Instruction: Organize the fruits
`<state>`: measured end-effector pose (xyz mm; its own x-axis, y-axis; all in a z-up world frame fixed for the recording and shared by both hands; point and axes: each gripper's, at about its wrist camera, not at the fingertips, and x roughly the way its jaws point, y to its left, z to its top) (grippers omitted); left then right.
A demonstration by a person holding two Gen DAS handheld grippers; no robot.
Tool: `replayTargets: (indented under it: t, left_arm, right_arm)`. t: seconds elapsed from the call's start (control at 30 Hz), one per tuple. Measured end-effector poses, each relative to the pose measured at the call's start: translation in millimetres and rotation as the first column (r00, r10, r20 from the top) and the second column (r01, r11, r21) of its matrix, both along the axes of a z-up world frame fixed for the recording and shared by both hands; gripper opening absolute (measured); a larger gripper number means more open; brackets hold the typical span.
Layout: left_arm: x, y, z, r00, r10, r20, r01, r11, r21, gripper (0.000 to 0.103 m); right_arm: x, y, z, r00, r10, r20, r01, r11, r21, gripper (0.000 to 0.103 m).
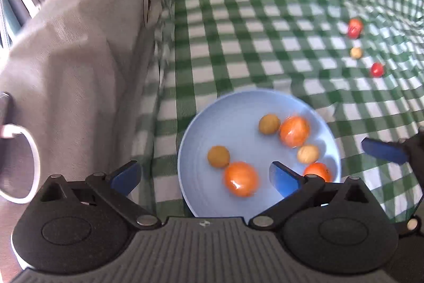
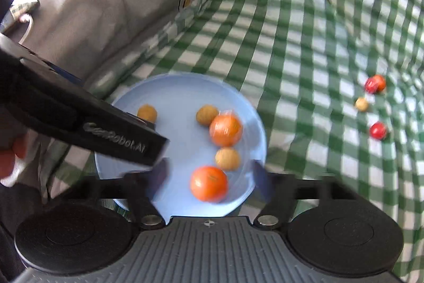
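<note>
1. The fruits are small and round. A pale blue plate (image 1: pixel 201 123) holds three glossy orange fruits (image 1: pixel 241 179) and three smaller tan-brown ones (image 1: pixel 218 156). Both views are blurred, and the orange fruits are smeared most.
2. Three more fruits lie loose on the green-and-white checked cloth (image 1: pixel 265 17), well apart from the plate toward the cloth's right side: a red one (image 1: pixel 355 28), a small tan one (image 1: pixel 356 53) just below it, and another red one (image 1: pixel 376 69) below that.
3. The plate sits on the cloth near its left edge, close beside a grey fabric-covered bulk (image 1: pixel 79 44).
4. In the left wrist view, the left gripper (image 1: pixel 205 177) hangs over the plate's near-left part. One blue fingertip is out past the plate's left rim and the other is above the plate's near-right part. An orange fruit lies on the plate between them, touching neither.
5. In the right wrist view, the right gripper (image 2: pixel 209 181) hangs over the plate's near edge with another orange fruit (image 2: pixel 208 184) lying between its blurred fingertips, clear of both.
6. Both claws are spread wide, hold nothing and press on nothing.
7. The left gripper's black body crosses the plate's left side in the right wrist view.
</note>
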<state>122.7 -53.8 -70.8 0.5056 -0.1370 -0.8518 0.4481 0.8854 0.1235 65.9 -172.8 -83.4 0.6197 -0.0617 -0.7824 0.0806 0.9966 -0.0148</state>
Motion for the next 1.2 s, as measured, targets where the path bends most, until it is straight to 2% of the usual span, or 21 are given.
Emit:
replayTargets:
  t: [0.13,0.27,0.43,0.57,0.8,1.2]
  left_arm:
    - [-24,14,15,1.0,0.006,0.003,-0.006,1.0,0.002,0.103]
    - [-57,35,23,0.999,0.033,0.003,-0.033,0.999,0.014,0.103]
    - [-89,55,24,0.996,0.086,0.009,-0.086,0.995,0.047,0.103]
    - [-109,66,33,0.995,0.09,0.037,-0.091,0.995,0.033,0.103]
    - [-129,64,48,0.994,0.076,0.073,-0.078,0.997,0.022,0.103]
    - [-150,64,60,0.992,0.057,0.111,-0.06,0.998,0.021,0.103]
  right_arm:
    - [-23,1,16,1.0,0.016,0.0,-0.016,1.0,-0.025,0.094]
    - [-62,5,28,1.0,0.016,-0.024,-0.016,1.0,0.012,0.099]
    - [-103,22,42,1.0,0.014,0.027,-0.013,1.0,-0.028,0.101]
    - [-116,30,54,0.996,0.019,0.093,-0.012,0.998,-0.069,0.102]
    - [-139,36,66,0.988,0.015,0.153,-0.001,0.996,-0.089,0.102]
    - [-158,42,78,0.978,0.002,0.209,0.019,0.995,-0.1,0.102]
